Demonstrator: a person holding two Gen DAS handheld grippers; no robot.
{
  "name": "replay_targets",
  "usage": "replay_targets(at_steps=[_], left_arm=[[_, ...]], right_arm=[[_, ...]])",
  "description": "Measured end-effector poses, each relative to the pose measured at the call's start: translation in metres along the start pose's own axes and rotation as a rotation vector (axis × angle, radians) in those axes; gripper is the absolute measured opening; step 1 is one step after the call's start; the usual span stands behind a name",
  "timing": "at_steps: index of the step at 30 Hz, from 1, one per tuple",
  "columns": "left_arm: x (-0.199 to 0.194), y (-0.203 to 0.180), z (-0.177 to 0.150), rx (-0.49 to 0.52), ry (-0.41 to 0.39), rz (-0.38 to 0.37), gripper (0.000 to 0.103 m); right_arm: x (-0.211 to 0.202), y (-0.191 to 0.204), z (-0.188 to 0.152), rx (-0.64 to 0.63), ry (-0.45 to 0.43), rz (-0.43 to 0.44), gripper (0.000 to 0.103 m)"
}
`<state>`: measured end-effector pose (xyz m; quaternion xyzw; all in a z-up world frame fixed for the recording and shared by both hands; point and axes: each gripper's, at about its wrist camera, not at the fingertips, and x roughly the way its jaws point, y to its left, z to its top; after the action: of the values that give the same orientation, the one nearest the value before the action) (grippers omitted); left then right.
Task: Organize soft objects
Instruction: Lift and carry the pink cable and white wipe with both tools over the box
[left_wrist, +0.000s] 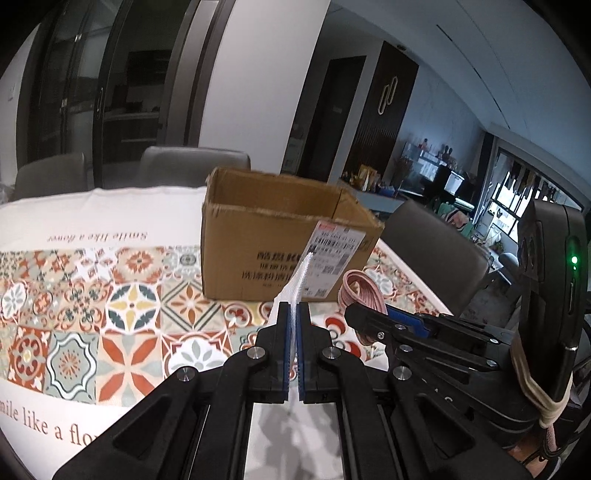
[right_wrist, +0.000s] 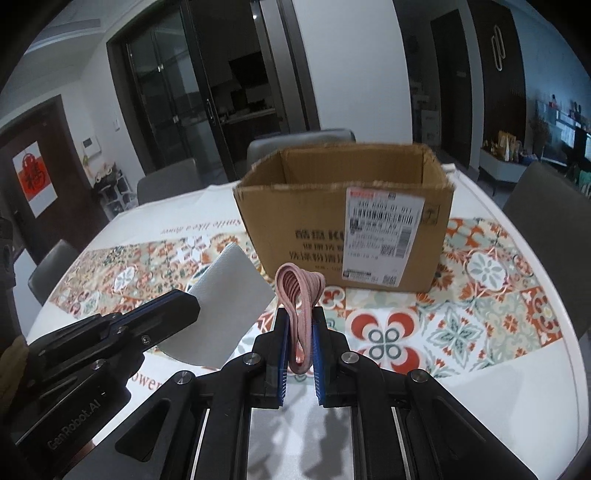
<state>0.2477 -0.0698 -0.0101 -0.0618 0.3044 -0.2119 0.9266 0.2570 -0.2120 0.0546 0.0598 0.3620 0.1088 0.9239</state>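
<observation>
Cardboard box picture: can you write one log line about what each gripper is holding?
left gripper: shut on white cloth | right gripper: shut on pink cord bundle | cardboard box: open, ahead on table

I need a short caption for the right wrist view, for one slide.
Right gripper shut on a pink looped cord, left gripper holding a white cloth, before an open cardboard box.

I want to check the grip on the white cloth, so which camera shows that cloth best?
The right wrist view: there the white cloth faces the camera broadside, jutting from the left tongs. The left wrist view shows the cloth only edge-on, a thin strip pinched between the shut pads, in front of the cardboard box.
</observation>
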Motion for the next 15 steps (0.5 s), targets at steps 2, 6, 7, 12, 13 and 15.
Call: replay_targets(at_steps=[2, 6, 7, 12, 13, 15], left_arm=[[-0.003, -0.002, 0.005, 0.007, -0.015, -0.003, 0.005], [-0.007, -0.005, 0.016, 0.016, -0.044, -0.005, 0.005], [-0.009, -0.006, 0.019, 0.018, -0.052, -0.006, 0.005], [-0.012, -0.01, 0.037, 0.032, -0.087, -0.013, 0.005], [-0.012, -0.011, 0.04, 0.037, -0.094, -0.012, 0.005], [-0.012, -0.013, 0.049, 0.045, -0.111, -0.009, 0.005]], right_arm=[[-0.005, 0.0, 0.004, -0.002, -0.016, 0.0, 0.013], [-0.014, 0.001, 0.014, -0.011, -0.048, -0.008, 0.013], [-0.018, 0.001, 0.017, -0.012, -0.059, -0.007, 0.013], [-0.027, 0.001, 0.032, -0.019, -0.096, -0.012, 0.013], [-0.029, 0.001, 0.035, -0.02, -0.105, -0.013, 0.013], [-0.032, 0.002, 0.041, -0.025, -0.118, -0.016, 0.013]])
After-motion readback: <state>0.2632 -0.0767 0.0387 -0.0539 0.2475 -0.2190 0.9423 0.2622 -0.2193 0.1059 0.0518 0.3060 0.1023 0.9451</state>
